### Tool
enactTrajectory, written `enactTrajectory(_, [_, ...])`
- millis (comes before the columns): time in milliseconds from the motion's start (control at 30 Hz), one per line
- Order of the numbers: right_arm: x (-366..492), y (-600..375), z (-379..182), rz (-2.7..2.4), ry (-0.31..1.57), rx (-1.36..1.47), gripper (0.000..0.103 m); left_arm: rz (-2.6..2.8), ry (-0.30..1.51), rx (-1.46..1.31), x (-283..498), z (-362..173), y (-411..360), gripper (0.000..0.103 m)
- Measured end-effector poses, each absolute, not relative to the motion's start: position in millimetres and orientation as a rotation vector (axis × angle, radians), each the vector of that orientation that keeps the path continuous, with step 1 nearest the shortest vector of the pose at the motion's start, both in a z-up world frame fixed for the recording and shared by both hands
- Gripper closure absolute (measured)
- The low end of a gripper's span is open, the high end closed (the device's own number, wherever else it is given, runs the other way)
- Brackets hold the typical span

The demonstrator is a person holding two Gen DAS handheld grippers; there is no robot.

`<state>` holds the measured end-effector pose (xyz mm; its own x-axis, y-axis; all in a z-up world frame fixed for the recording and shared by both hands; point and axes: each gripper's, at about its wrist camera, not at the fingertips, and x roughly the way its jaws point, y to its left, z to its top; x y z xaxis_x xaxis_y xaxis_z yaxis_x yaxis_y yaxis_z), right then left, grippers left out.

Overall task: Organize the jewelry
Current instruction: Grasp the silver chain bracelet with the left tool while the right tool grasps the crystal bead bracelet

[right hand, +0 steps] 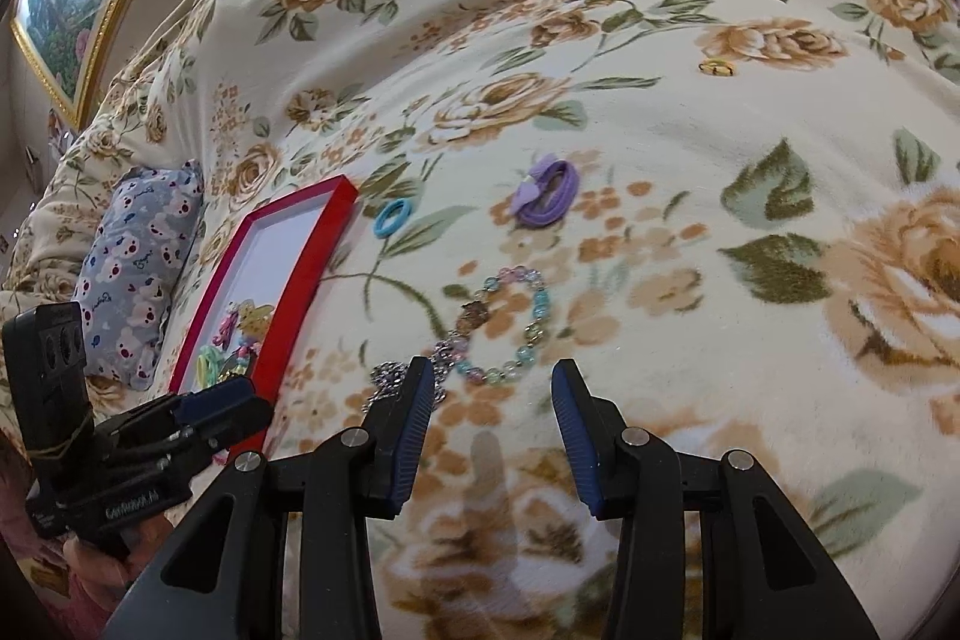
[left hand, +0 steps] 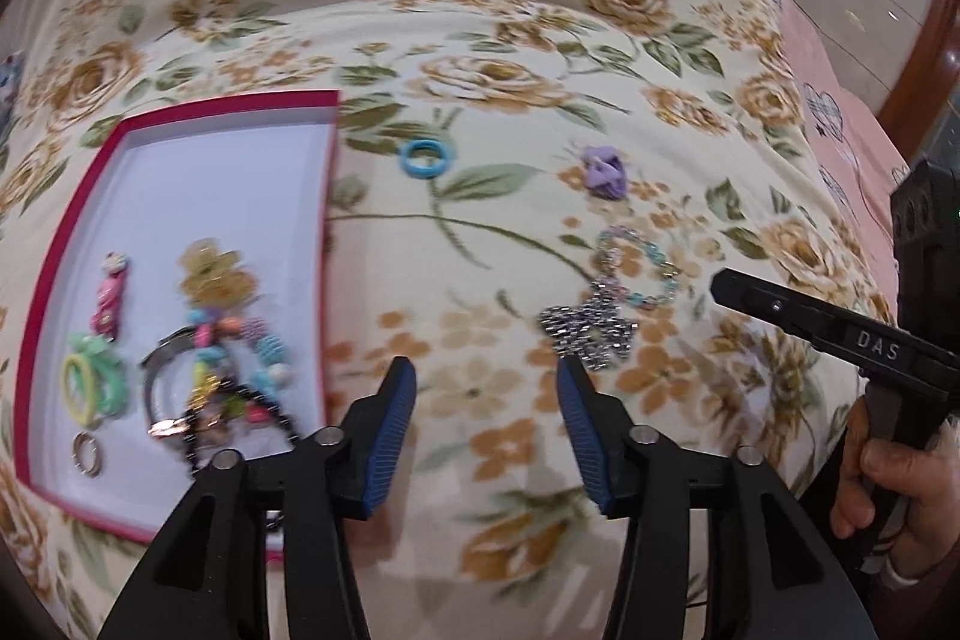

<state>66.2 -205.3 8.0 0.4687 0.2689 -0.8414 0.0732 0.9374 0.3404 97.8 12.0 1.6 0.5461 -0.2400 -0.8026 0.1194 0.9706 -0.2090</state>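
Both grippers above a floral bedspread (right hand: 690, 172), both pairs of jaws partly open and empty. Beaded bracelet (right hand: 510, 325) just beyond the right gripper (right hand: 492, 394), slightly left of centre between its jaws, lying flat as a loop with its charm end trailing near-left into a silver chain heap (right hand: 390, 382) beside the left fingertip. Right gripper nearer the bracelet; left gripper (left hand: 486, 388) nearer the red-rimmed box (left hand: 180, 112), with the chain heap just ahead of its right fingertip. Box at left, already holding hair ties, a clip and beaded pieces. Blue ring-shaped tie (left hand: 425, 158) and purple tie (right hand: 546, 190) farther off on the bedspread, well apart. Legible writing: "DAS" on the right gripper's body in the left wrist view; lettering on the left gripper too blurred to read.
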Motion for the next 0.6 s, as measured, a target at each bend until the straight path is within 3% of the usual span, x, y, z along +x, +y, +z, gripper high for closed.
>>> enactTrajectory(400, [94, -212, -14, 0.112, 1.147, 0.296, 0.061, -0.262, 1.017, -0.088, 135, -26, -25, 0.041])
enactTrajectory(600, [103, -206, -27, 0.105, 1.183, 0.225, 0.074, -0.290, 1.045, -0.043, 155, -47, -44, 0.036])
